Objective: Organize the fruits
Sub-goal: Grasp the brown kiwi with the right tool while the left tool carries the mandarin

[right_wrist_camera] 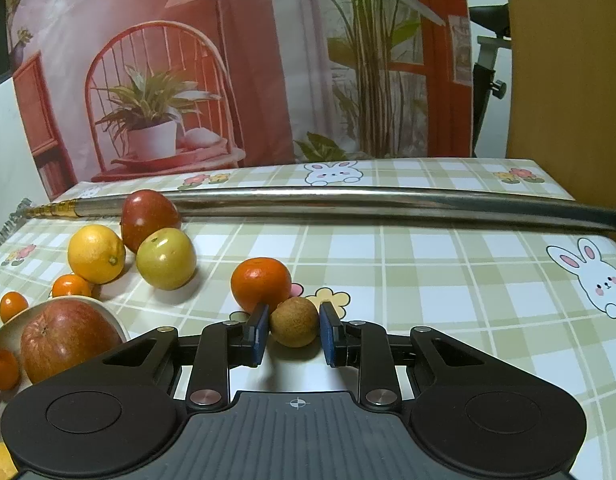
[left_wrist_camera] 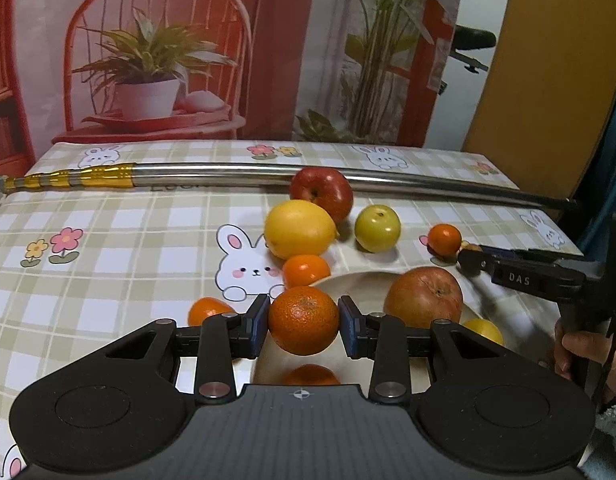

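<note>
Left gripper (left_wrist_camera: pixel 304 322) of mine is clamped on a mandarin (left_wrist_camera: pixel 304 320), both blue pads pressed to its sides, holding it above the near rim of the white plate (left_wrist_camera: pixel 356 282). Right gripper (right_wrist_camera: pixel 294 330) is closed on a small brown longan (right_wrist_camera: pixel 294 327), which sits low on the worktop (right_wrist_camera: pixel 428 280) just in front of another mandarin (right_wrist_camera: pixel 261 283).

From the left wrist I see the long steel pole (left_wrist_camera: pixel 236 176) lying across the far side of the checked cloth, its gold-banded end to the left. That view alone shows my right hand (left_wrist_camera: pixel 584 350) and the right gripper from the side, its tip beside the small mandarin near the plate's far edge. It also shows a big reddish apple (left_wrist_camera: pixel 424 298) on the plate, a lemon (left_wrist_camera: pixel 298 229) touching a red apple (left_wrist_camera: pixel 321 192) behind it, a green apple (left_wrist_camera: pixel 377 228) just beside them, and two kumquats (left_wrist_camera: pixel 306 270) near the plate's left rim.

The right wrist view shows the same pile from the other side, at left, with the plate half cut off. Only here is the longan plain; in the left view it is nearly hidden.
</note>
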